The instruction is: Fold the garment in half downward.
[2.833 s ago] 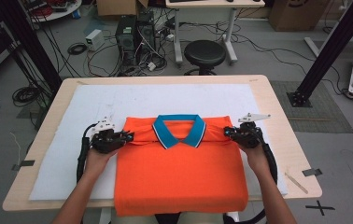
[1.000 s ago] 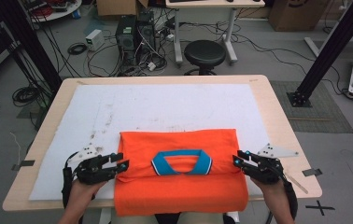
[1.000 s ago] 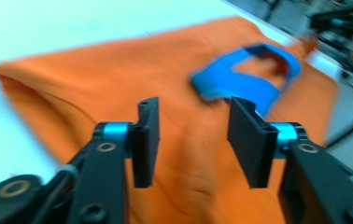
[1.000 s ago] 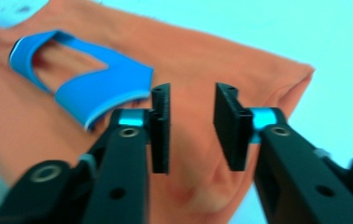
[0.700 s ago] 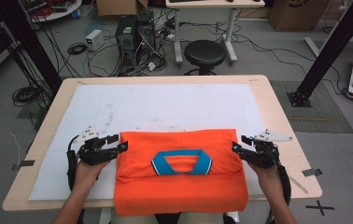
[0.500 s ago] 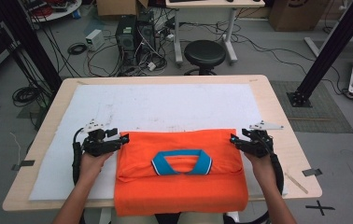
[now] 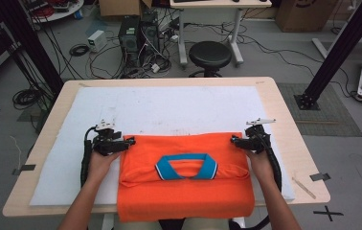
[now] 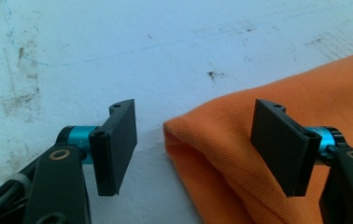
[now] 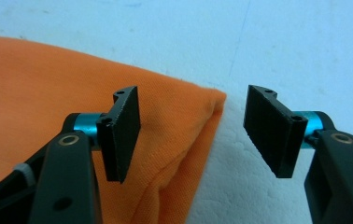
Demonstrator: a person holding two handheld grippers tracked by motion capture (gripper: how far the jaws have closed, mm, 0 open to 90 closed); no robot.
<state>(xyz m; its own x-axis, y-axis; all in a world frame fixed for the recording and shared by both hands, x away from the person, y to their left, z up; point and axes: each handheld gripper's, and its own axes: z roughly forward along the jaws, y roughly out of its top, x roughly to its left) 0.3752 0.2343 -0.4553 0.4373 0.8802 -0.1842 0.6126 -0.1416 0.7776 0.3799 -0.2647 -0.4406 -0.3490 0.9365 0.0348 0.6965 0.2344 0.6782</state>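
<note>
Shirt (image 7: 185, 191) — soft, light, limp knit — is folded at the near edge of the white mat (image 7: 179, 105). Jaws of left gripper (image 7: 127, 142) and right gripper (image 7: 234, 140) have just been opening, each astride a fold corner without pressing it; doubled corners are best pinched.

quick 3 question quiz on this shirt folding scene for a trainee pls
1. True or false: the left tool is clamped on the orange polo shirt.
2. What colour is the shirt's collar?
3. The right tool is at which part of the shirt: A) far right corner of the fold, B) collar, C) near hem?

Key:
1. False: its jaws stand open with the folded corner between them, pads not pressing.
2. Blue.
3. A.
</note>
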